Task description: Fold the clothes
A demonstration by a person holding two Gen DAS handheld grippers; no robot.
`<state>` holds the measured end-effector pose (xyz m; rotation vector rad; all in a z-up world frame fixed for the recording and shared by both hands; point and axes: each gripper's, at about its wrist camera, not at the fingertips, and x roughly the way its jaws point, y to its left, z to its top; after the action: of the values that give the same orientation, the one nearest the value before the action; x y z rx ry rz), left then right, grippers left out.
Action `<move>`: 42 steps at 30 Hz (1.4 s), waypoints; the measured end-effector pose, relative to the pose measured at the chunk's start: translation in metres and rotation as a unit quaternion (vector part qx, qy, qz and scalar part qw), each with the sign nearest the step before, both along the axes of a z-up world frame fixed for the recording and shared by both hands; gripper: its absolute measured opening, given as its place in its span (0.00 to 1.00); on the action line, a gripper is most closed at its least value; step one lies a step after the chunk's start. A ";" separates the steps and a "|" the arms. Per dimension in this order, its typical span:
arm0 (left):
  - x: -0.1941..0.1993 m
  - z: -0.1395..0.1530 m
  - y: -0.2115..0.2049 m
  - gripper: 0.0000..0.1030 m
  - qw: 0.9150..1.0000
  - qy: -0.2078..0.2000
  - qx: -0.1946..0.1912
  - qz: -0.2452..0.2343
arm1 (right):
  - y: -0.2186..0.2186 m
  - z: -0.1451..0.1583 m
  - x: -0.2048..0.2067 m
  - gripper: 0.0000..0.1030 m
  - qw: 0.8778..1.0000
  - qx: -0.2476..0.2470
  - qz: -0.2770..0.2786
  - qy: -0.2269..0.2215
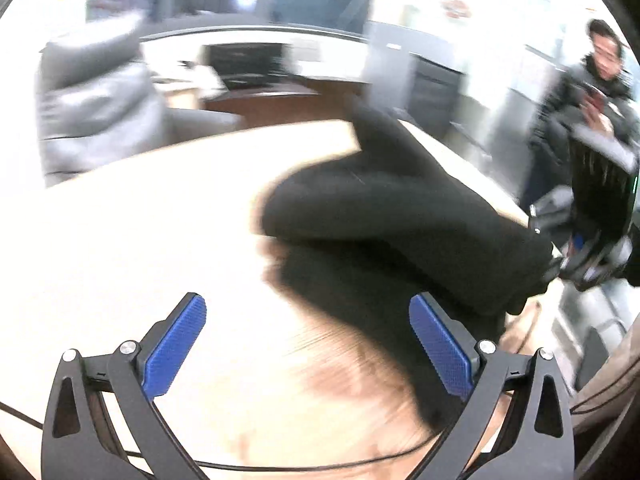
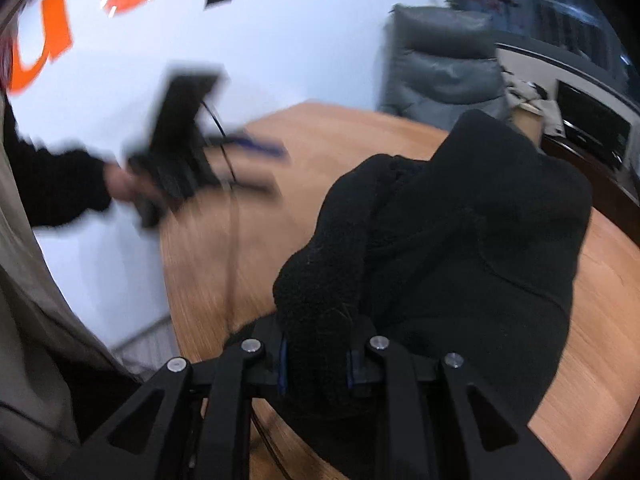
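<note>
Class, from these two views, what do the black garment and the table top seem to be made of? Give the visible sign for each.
Black garment: likely fleece or a similar knit; its surface looks nubbly, matte and soft. Table: wood or wood-look laminate, with light brown streaked grain and a smooth finish; which one cannot be told.

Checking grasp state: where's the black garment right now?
On the wooden table, one bunched end clamped in the right gripper; in the left wrist view the black garment lies ahead-right of the open left gripper.

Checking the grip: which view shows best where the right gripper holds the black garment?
The right wrist view: the right gripper is shut on a bunched fold of the black garment. The left wrist view shows it blurred, at the frame's edge.
</note>
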<state>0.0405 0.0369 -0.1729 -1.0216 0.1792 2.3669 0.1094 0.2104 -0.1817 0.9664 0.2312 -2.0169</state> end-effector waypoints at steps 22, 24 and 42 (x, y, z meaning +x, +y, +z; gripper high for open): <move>-0.012 0.036 0.188 1.00 0.977 -0.031 -0.002 -0.210 | 0.064 0.075 0.093 0.70 0.996 0.004 -0.090 -0.023; -0.004 -0.014 0.191 0.99 0.972 -0.072 -0.049 -0.218 | 0.079 0.074 0.098 0.70 0.993 0.016 -0.113 -0.019; 0.083 -0.027 0.124 1.00 0.973 0.001 -0.084 -0.217 | 0.036 -0.043 -0.001 0.69 0.999 0.011 -0.050 -0.004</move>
<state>0.1235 0.1606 -0.1996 -0.9429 0.5536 1.9779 0.1080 0.2460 -0.2247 1.0178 0.2035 -2.1047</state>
